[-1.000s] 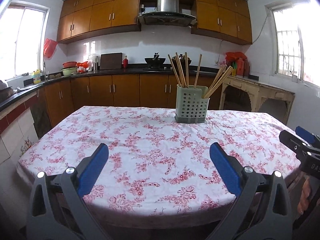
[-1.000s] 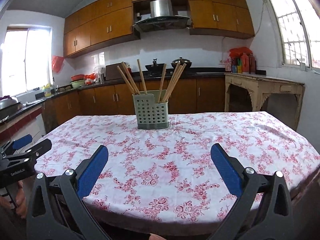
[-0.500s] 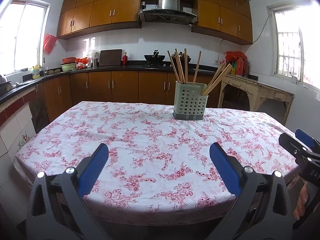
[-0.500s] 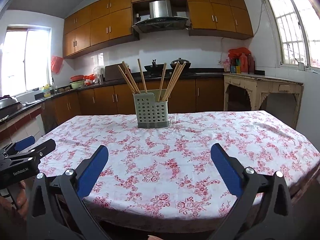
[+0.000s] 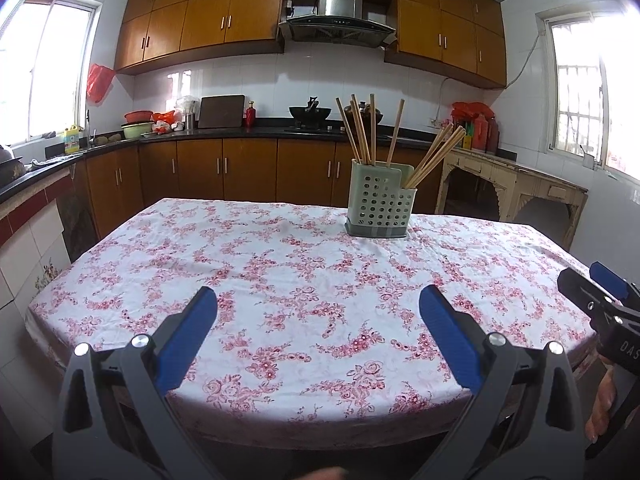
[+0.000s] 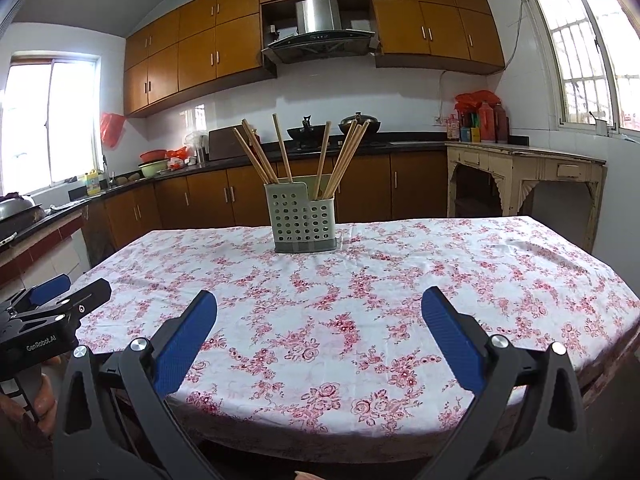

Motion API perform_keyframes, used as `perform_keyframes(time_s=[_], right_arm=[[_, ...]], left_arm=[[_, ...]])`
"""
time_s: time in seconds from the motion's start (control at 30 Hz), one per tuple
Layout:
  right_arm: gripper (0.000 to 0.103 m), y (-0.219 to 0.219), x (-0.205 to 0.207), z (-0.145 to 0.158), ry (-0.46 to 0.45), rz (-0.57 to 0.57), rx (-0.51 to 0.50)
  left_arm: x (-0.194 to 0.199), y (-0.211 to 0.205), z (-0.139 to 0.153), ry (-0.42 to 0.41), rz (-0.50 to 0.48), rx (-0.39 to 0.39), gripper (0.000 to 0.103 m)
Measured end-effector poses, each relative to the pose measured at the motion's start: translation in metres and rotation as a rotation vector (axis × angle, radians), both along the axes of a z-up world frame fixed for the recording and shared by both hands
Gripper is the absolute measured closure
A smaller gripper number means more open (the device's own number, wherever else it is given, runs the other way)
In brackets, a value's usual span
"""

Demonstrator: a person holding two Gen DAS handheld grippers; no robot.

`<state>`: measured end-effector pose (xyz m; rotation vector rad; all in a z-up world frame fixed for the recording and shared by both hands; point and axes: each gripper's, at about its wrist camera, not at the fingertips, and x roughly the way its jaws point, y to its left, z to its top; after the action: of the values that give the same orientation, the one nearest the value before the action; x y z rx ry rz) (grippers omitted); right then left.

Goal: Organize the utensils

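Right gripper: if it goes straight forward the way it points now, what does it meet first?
Probably the floral tablecloth: the right gripper, jaws open, seems aimed at the bare cloth short of the utensil holder, though depth is unclear.

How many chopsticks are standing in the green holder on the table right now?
8 chopsticks, all in the holder: five fanned across it, three bunched leaning right; overlaps may hide more.
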<state>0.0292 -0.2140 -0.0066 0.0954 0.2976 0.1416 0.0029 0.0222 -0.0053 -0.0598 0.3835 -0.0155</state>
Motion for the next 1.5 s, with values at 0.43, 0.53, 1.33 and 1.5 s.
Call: perform_keyframes(time_s=[0.43,0.53,1.33,1.5], right_arm=[[0.002,-0.0001,0.0000,0.0001,0.000,0.000,0.000],[0.002,-0.0002,0.0000,0.0003,0.000,0.000,0.000],[0.002,0.0006,0.0002,0.0009,0.001,0.000,0.000],[0.002,0.0005,0.0001,0.0010,0.001,0.000,0.000]], left_arm=[[-0.0008,-0.0010,0.0007,-0.008,0.000,0.009,0.004],[-0.0009,-0.0011,0.0007,-0.009,0.001,0.009,0.004],[-0.0004,-0.0008,0.0012,-0.006,0.000,0.011,0.004],[-0.0003,-0.0003,0.0012,-0.005,0.000,0.011,0.004]])
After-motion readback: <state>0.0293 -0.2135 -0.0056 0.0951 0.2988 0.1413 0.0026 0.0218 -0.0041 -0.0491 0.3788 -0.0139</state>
